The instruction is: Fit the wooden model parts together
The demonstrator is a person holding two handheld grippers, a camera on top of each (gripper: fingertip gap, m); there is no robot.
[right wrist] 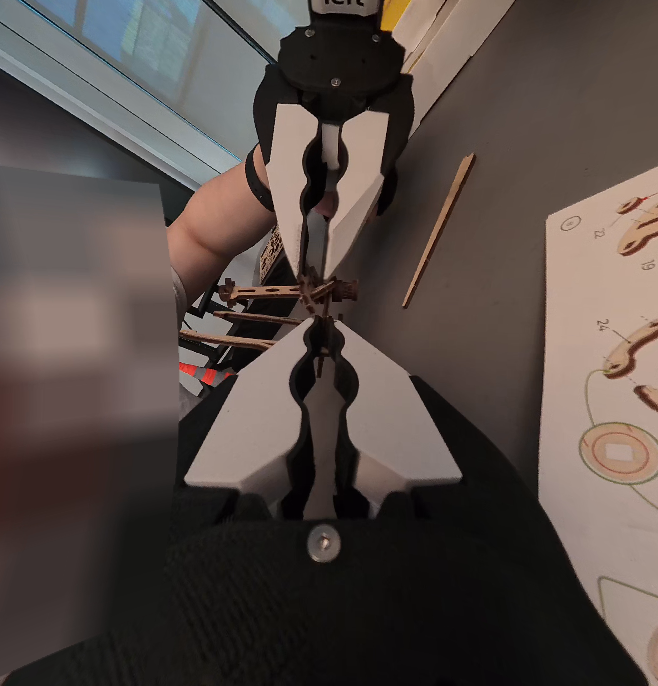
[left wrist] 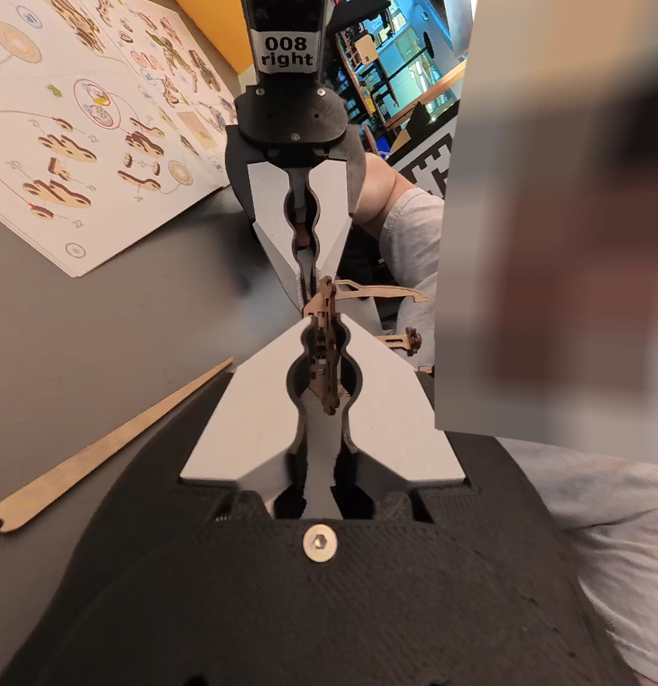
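A small wooden model (left wrist: 320, 302) with thin arms (left wrist: 379, 291) sticking out to the right is held in the air between the two grippers. My left gripper (left wrist: 323, 320) is shut on its dark notched part (left wrist: 325, 363). My right gripper (left wrist: 307, 293) comes in from above, tip to tip with the left. In the right wrist view my right gripper (right wrist: 321, 322) is shut on a thin wooden piece (right wrist: 321, 349) that meets the model's hub (right wrist: 312, 289). The left gripper (right wrist: 312, 273) grips that hub from the far side. Slotted arms (right wrist: 260, 291) reach left.
A loose tapered wooden stick (left wrist: 108, 445) lies on the dark grey table (left wrist: 97, 334); it also shows in the right wrist view (right wrist: 438, 230). Printed instruction sheets (left wrist: 78, 130) lie beyond it and also show in the right wrist view (right wrist: 609, 371). A person's forearm (right wrist: 208, 222) is close behind. Less than 4 cm separates the two grippers' tips.
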